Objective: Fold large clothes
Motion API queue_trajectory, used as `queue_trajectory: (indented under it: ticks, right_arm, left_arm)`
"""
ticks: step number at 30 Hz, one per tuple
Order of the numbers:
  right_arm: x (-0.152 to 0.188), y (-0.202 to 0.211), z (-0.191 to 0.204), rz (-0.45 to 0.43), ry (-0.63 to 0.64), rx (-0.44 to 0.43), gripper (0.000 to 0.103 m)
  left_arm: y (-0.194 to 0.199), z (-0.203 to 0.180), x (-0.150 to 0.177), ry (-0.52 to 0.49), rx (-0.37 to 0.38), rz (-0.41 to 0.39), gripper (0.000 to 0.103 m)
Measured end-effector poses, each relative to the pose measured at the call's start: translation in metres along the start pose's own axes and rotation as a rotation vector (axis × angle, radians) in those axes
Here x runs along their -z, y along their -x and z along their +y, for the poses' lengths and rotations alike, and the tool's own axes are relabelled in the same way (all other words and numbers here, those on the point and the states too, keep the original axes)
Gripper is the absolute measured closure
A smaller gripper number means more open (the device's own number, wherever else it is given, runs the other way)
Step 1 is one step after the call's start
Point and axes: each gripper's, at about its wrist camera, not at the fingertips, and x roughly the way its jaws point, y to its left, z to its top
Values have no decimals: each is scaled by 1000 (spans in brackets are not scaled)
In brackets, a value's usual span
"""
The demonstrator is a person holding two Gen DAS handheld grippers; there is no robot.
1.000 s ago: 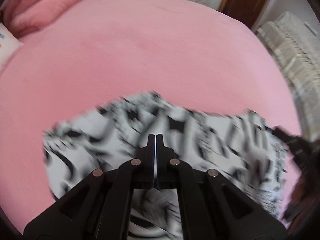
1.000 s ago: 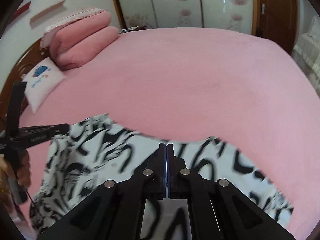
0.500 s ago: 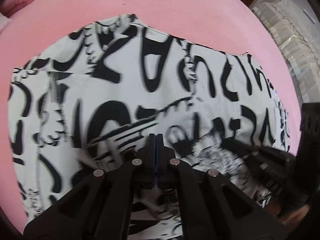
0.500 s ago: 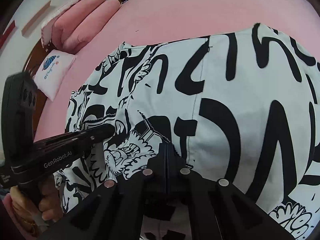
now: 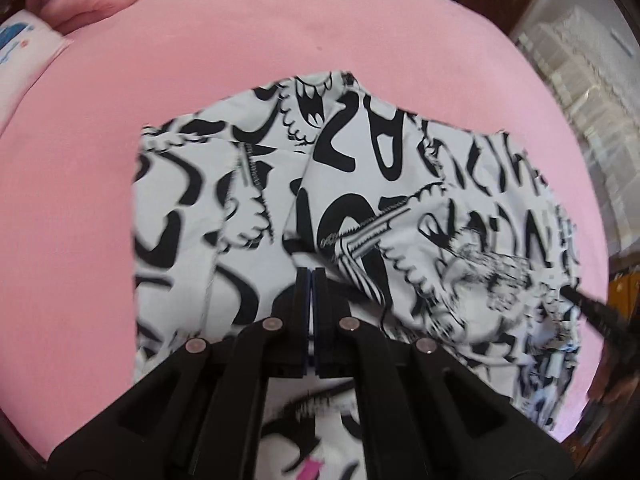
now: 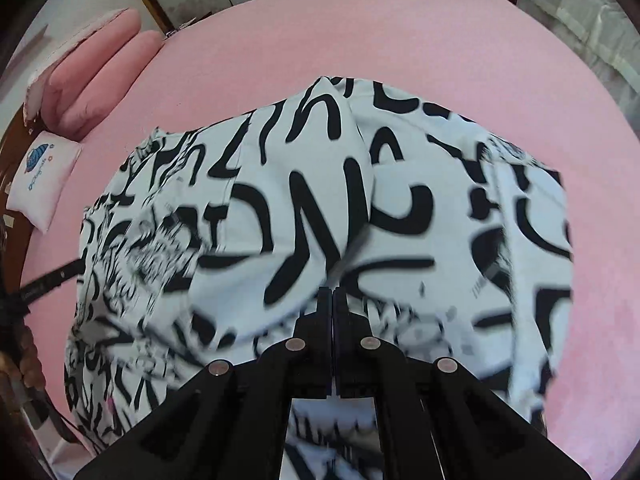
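Both my grippers are pressed together: the left gripper (image 5: 311,270) pinches a folded edge of the black-and-white garment (image 5: 400,200), the right gripper (image 6: 332,290) pinches cloth too, I judge. The garment lies on the pink bed (image 5: 280,32), spreading toward twelve o'clock, long axis running nine to three. Neither hand is clearly nearer.

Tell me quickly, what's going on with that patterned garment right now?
Left gripper and right gripper shut, each pinching cloth. Black-and-white garment partly folded on pink bed. Nothing in the way.
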Motion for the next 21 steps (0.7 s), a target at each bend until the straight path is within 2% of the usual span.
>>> queue_trajectory:
  ticks: [4,6,12,14,16,21]
  right_arm:
    - [44,40,4,-21,-57,26,103]
    - [70,63,6,-27,-102,42,103]
    - [121,120,-5,-85,-263,24,101]
    - [139,135,-12,-111,-306,-6,100]
    - [161,151,-21,-142,-358,-84,100]
    - [193,175,-29,-151,-349,-96,100]
  left_arm:
    - [54,0,26,-43,-23,-41,103]
    - [81,1,35,-51,-4,-34,103]
    - [142,1,80,-51,-7,-48,103]
    - [157,0,96,-21,-35,-61,103]
    - [171,-2,113,3,-48,-67,103]
    - [202,-14,154,29,-28,-33,103]
